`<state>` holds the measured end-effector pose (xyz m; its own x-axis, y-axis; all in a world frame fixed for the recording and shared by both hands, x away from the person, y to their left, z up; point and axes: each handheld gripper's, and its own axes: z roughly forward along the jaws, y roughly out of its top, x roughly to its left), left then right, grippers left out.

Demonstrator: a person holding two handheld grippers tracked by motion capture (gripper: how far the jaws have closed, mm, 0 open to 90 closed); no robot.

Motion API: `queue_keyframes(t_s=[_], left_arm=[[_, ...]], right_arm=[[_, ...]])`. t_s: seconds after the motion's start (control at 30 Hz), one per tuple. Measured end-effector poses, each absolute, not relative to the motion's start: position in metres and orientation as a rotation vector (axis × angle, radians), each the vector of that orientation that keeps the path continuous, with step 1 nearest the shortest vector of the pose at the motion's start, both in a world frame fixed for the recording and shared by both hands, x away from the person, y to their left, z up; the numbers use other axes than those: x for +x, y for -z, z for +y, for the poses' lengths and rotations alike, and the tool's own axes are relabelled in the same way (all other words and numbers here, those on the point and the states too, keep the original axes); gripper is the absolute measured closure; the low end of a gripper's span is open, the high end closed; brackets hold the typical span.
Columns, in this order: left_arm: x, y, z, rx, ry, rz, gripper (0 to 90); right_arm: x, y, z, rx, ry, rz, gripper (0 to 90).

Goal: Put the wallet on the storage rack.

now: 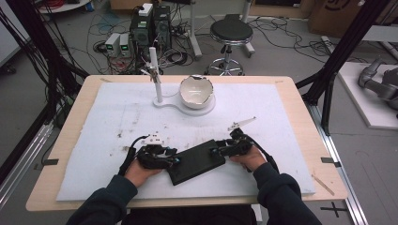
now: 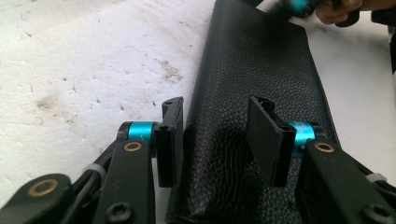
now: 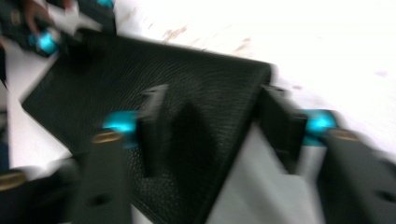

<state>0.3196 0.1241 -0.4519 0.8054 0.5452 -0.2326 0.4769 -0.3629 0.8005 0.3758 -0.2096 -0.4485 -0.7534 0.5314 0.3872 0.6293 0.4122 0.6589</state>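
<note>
A flat black leather case [image 1: 196, 161] lies slanted on the white foam mat [image 1: 108, 122] near the table's front edge. My left gripper [image 1: 176, 159] is at its left end. In the left gripper view the jaws [image 2: 217, 109] stand apart: the left pad sits at the case's [image 2: 257, 60] long edge and the right pad is over its top face. My right gripper [image 1: 215, 152] is at the case's right end. In the blurred right gripper view its jaws [image 3: 212, 100] are apart, one over the case [image 3: 140, 65], the other past its corner above the mat.
A white bowl [image 1: 196, 90] sits on a white base with an upright post [image 1: 157, 84] at the back middle of the mat. A small white strip [image 1: 241, 123] lies just behind the right gripper. The mat is stained with dark specks. Stool, cables and boxes stand beyond the table.
</note>
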Motion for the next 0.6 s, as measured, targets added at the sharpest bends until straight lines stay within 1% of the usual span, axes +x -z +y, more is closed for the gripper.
queue_keyframes(t_s=[0.07, 0.13, 0.23, 0.3, 0.4, 0.43, 0.53, 0.6], left_arm=[[0.320, 0.452, 0.124, 2.020, -0.087, 0.758, 56.3], [0.320, 0.452, 0.124, 2.014, -0.083, 0.763, 55.8], [0.321, 0.452, 0.126, 2.004, -0.072, 0.777, 54.0], [0.324, 0.452, 0.127, 1.988, -0.051, 0.803, 48.2], [0.331, 0.449, 0.126, 1.974, -0.046, 0.766, 38.9], [0.334, 0.447, 0.124, 1.974, -0.040, 0.747, 37.5], [0.345, 0.439, 0.115, 1.977, -0.023, 0.693, 37.0], [0.353, 0.436, 0.108, 1.974, 0.030, 0.661, 36.8]], right_arm=[[0.378, 0.445, -0.216, -1.041, 1.338, -2.489, 71.4], [0.378, 0.441, -0.220, -1.018, 1.418, -2.440, 77.1], [0.378, 0.435, -0.222, -0.946, 1.502, -2.403, 78.9], [0.377, 0.432, -0.221, -0.924, 1.515, -2.422, 79.0], [0.374, 0.424, -0.221, -0.867, 1.563, -2.431, 79.5], [0.374, 0.421, -0.220, -0.848, 1.583, -2.444, 79.6], [0.371, 0.413, -0.215, -0.808, 1.615, -2.493, 80.9], [0.370, 0.410, -0.214, -0.780, 1.637, -2.510, 82.4]])
